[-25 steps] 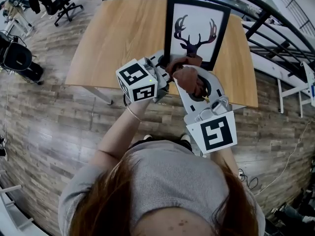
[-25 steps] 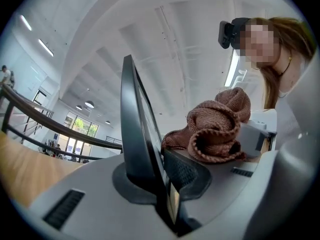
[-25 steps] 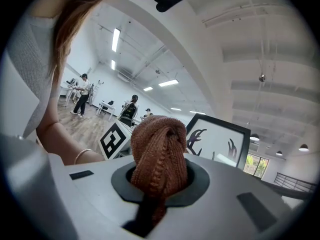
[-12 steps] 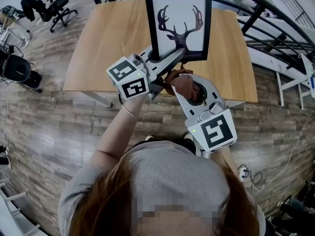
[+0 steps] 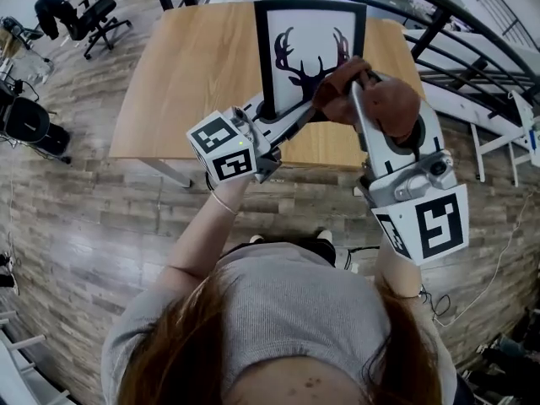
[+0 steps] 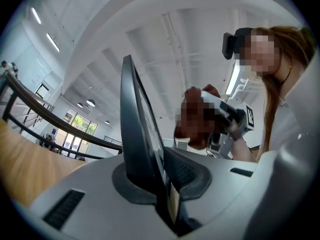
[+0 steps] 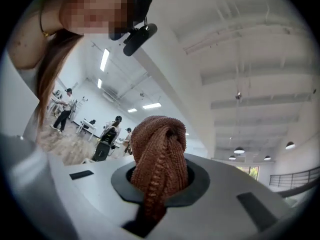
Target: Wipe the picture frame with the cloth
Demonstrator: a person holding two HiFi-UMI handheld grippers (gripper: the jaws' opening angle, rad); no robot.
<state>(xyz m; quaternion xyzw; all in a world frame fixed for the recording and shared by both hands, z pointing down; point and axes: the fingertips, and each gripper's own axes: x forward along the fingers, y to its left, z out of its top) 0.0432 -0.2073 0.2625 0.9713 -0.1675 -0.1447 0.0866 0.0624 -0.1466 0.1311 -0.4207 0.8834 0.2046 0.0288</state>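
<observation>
Left tongs (image 5: 275,113) are clamping the picture frame (image 5: 308,32) by its bottom rim above the desk (image 5: 194,66) — stiff, probably fragile, so gripping the rim suits it. Right tongs (image 5: 354,83) are squeezing the soft cloth (image 5: 392,104) near its face.

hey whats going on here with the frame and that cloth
A person is working with a tool in each hand over a wooden table. The left tool is clamped on the bottom edge of a black picture frame with an antler print, holding it upright. The right tool grips a bunched brown cloth, held up by the lower right of the frame's front. From the left tool's view there seems to be a small gap, so the wipe looks about to land rather than under way.
</observation>
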